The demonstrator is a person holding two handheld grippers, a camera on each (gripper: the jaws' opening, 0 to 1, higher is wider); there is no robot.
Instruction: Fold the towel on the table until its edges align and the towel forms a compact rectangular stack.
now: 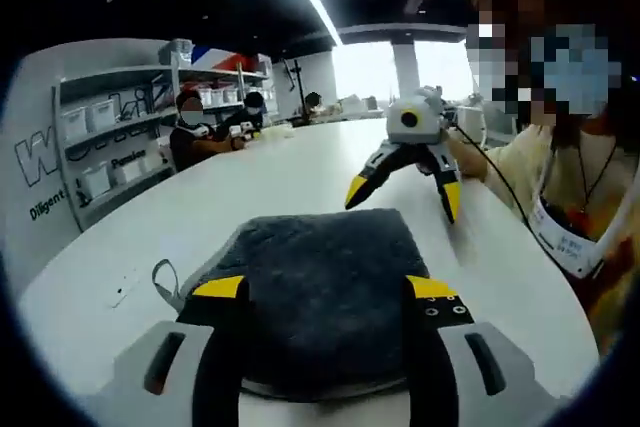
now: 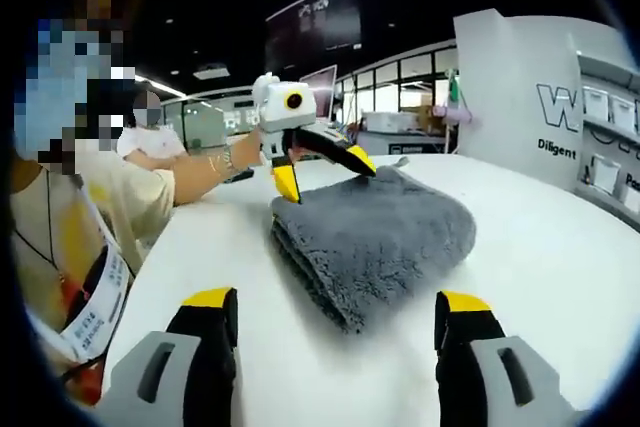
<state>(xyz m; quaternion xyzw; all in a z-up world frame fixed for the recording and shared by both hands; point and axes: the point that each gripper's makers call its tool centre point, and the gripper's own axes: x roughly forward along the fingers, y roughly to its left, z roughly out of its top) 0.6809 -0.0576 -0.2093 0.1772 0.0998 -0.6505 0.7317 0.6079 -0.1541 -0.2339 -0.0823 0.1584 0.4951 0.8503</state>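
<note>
A dark grey fluffy towel [image 1: 320,277] lies folded into a thick rectangular stack on the white table [image 1: 280,177], with a small hanging loop [image 1: 164,278] at its left corner. My left gripper [image 1: 325,287] is open, its yellow-tipped jaws spread over the near end of the towel. The right gripper view shows that left gripper [image 2: 323,172] hovering at the far end of the towel [image 2: 385,232]. My right gripper [image 2: 335,300] is open just short of the towel, holding nothing. In the left gripper view it [image 1: 403,197] hangs above the bare table beyond the towel.
The person holding the grippers [image 1: 570,207] stands at the table's right edge, wearing a badge on a lanyard. Shelves with white bins [image 1: 110,137] stand at left. Other people [image 1: 195,132] sit at the table's far end. A white lettered panel [image 2: 540,87] stands behind it.
</note>
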